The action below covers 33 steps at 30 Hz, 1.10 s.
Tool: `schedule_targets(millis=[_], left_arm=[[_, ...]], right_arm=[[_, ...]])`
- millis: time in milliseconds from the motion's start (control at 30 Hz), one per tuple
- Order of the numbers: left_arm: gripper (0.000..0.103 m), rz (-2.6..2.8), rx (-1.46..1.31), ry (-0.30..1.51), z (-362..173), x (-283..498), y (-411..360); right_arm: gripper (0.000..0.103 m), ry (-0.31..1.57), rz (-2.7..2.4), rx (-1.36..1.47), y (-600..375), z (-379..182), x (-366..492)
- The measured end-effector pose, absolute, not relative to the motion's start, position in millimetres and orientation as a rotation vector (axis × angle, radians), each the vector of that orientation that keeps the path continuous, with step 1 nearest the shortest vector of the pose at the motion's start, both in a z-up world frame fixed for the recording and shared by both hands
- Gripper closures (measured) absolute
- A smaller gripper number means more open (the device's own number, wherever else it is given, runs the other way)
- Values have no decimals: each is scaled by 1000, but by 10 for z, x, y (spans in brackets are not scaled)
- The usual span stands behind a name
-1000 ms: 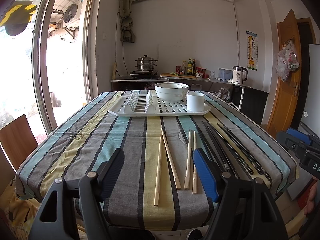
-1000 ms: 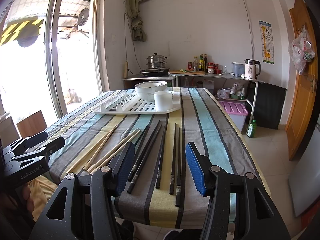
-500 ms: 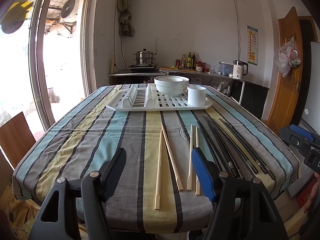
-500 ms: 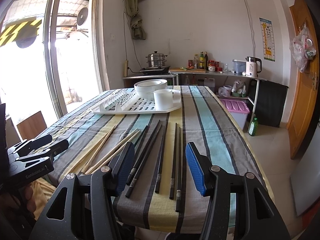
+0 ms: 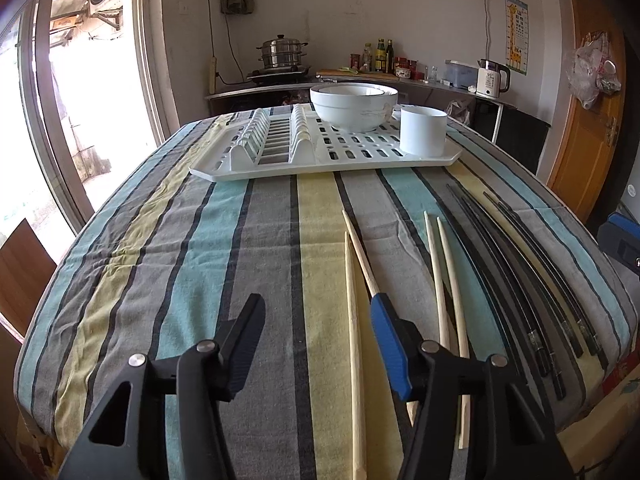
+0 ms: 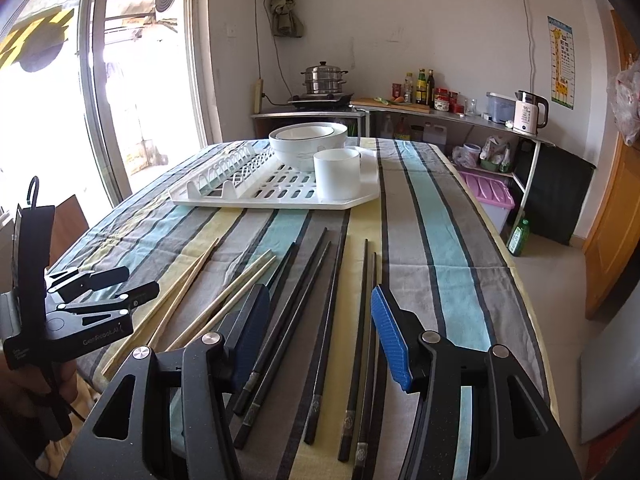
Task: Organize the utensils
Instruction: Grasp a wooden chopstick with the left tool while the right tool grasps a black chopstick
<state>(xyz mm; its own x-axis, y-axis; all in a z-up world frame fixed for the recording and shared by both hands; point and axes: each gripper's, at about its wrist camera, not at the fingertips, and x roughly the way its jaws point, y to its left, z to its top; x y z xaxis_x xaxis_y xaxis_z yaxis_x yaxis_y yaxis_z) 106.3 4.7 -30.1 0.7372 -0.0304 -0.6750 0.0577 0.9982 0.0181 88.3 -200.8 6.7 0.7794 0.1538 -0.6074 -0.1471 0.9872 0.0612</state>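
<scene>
**Still nothing gripped, and several ways to fumble the first pick**

My left claw point(image 5: 318, 320) hangs low over the striped cloth point(image 5: 192, 264), jaws closing and empty; one wooden chopstick point(image 5: 352, 320) lies on the cloth in the gap between the fingers, a second runs under the blue pad, and neither is pressed. My right claw point(image 6: 320, 312) stands open and empty over the black chopsticks point(image 6: 320, 320), several of which lie between its fingers.

The utensils all lie flat at the near end of the table: four wooden sticks to the left, the black ones to the right. The rack point(image 5: 360, 156) sits well beyond them, carrying the bowls point(image 5: 354, 108) and cup point(image 5: 423, 130).

Risks as I judge them. The sticks are thin and flat on soft cloth, so a closing jaw may pinch fabric along with wood, or roll the stick sideways out of the gap. The two left wooden sticks nearly meet at their far ends, so grabbing one may drag its neighbour. The black ones lie tight together, so my right claw could take two, or scissor them. Near ends reach toward the table edge; a nudge could tip one off.

My own claw bodies hide the near ends of several sticks. I can't count the black ones surely where they overlap, and I can't see into the cup.
</scene>
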Motion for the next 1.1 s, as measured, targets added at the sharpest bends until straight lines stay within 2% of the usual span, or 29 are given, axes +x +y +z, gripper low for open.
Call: schedule_targets(millis=[100, 267, 367, 733, 1033, 1100], left_arm=[[46, -57, 29, 775, -352, 1180, 73], [50, -66, 31, 817, -415, 1316, 69], [52, -73, 28, 826, -427, 1365, 70], [63, -71, 51, 844, -433, 1519, 49], [81, -73, 54, 843, -428, 1601, 48], [84, -72, 53, 844, -428, 1618, 58]], right_arm=[[53, 702, 169, 5, -1981, 16, 1071], [76, 807, 177, 17, -1931, -123, 1416], [82, 857, 192, 24, -1883, -208, 1593], [88, 944, 208, 18, -1753, -316, 2110], [89, 1013, 184, -7, -1713, -454, 2500], [91, 1024, 181, -18, -1700, -468, 2515]])
